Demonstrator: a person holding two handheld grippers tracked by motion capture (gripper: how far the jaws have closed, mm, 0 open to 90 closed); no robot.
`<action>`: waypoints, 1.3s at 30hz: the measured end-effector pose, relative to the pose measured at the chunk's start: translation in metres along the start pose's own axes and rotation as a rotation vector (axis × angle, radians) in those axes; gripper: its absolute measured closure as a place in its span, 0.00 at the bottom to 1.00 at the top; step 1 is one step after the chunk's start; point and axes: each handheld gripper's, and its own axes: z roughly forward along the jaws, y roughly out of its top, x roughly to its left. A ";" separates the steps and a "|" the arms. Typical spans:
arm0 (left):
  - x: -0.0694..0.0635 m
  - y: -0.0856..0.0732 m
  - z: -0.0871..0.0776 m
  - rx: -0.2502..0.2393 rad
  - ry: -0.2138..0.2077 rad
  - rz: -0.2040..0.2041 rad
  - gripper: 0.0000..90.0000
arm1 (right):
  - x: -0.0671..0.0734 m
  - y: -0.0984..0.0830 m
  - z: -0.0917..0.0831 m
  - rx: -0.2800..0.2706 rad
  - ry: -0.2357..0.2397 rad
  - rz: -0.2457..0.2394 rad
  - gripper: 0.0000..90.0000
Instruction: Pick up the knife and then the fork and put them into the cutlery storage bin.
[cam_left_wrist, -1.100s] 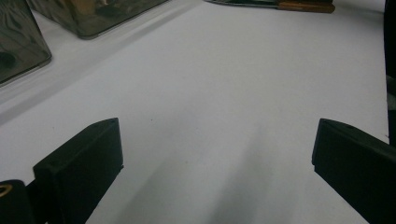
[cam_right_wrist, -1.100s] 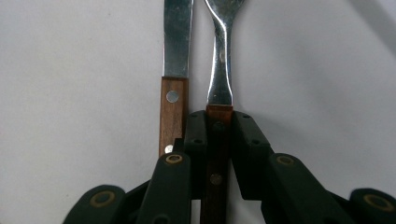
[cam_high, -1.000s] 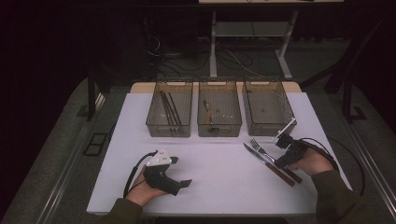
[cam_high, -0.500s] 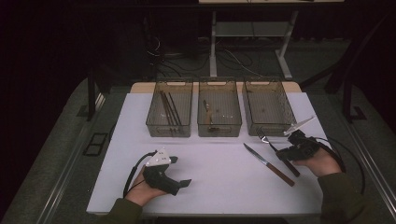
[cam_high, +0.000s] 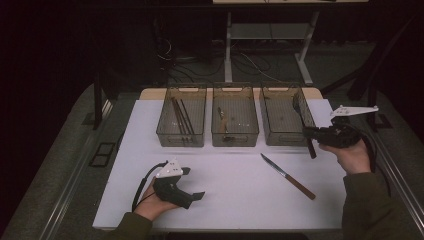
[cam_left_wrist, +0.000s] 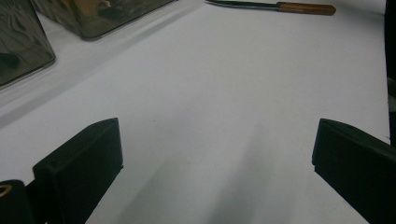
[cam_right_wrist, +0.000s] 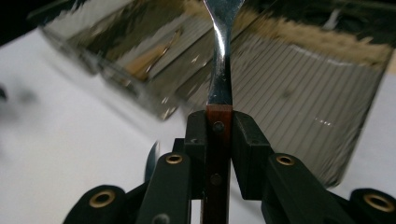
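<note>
Gripping a wood-handled utensil (cam_right_wrist: 218, 126) between its closed jaws, the right gripper (cam_high: 316, 134) is raised at about 3 o'clock over the white table (cam_high: 240, 195), at the near right corner of the right bin (cam_high: 286, 116). In the right gripper view the reddish-brown handle with its rivets sits clamped between the two black pads, and the shiny metal neck rises toward 12 o'clock and leaves the frame before its head can be identified. In the high view the utensil appears as a dark bar tilted across that bin's right wall, its upper end over the bin.

At about 7 o'clock the left gripper (cam_high: 187, 187) rests low on the table in the person's left hand (cam_high: 150, 202), jaws spread wide with nothing between them; its own view has bare white surface between the two black pads.

A knife (cam_high: 287, 176) with a wooden handle lies flat on the table at about 4 o'clock, between the two grippers, blade tip toward the bins.

Three clear bins stand in a row at 12 o'clock: the left bin (cam_high: 181, 122) holds dark sticks, the middle bin (cam_high: 235, 120) a few small pieces.
</note>
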 end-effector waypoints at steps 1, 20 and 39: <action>0.000 0.000 0.000 0.000 0.000 0.000 0.00 | -0.003 0.003 0.000 -0.013 -0.010 0.009 0.86; 0.000 0.000 0.000 -0.002 -0.007 0.000 0.01 | -0.051 0.037 0.037 -0.159 -0.132 0.091 0.86; 0.000 0.001 0.000 -0.004 -0.010 0.007 0.00 | -0.063 0.025 0.084 0.050 -0.196 0.079 0.86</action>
